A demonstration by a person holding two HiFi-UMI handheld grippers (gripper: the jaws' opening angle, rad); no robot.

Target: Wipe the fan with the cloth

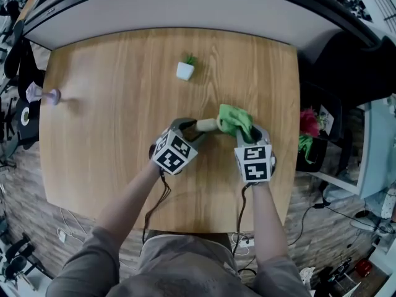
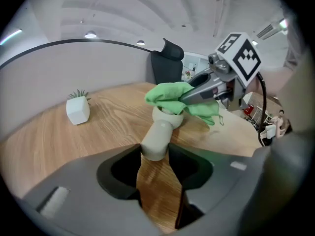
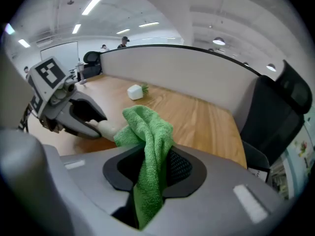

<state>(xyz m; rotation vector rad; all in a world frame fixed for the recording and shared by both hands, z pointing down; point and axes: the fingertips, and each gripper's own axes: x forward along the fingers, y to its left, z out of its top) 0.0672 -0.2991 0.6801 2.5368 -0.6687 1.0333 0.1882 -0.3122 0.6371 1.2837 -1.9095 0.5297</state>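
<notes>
While my left gripper (image 2: 155, 157) is clamped on the handle end of the beige fan (image 2: 158, 134), near the middle of the wooden table (image 1: 105, 116), my right gripper (image 3: 147, 168) is pinched tight on the green cloth (image 3: 146, 132). Cloth's bunched up over the fan's far end, touching it. Little white plant pot (image 1: 185, 70) sits farther back, well apart.

Desk (image 1: 111, 166), mid area: fan (image 1: 206, 125) crosswise, its handle end between the jaws of the left hand-held gripper (image 1: 185, 127). Cloth (image 1: 236, 121) draped over the fan's right end, tail pinched in the right hand-held gripper (image 1: 249, 133). Potted plant (image 1: 185, 70) behind the fan, toward the far edge. Small object (image 1: 43, 94) at the desk's left edge, well apart.
</notes>
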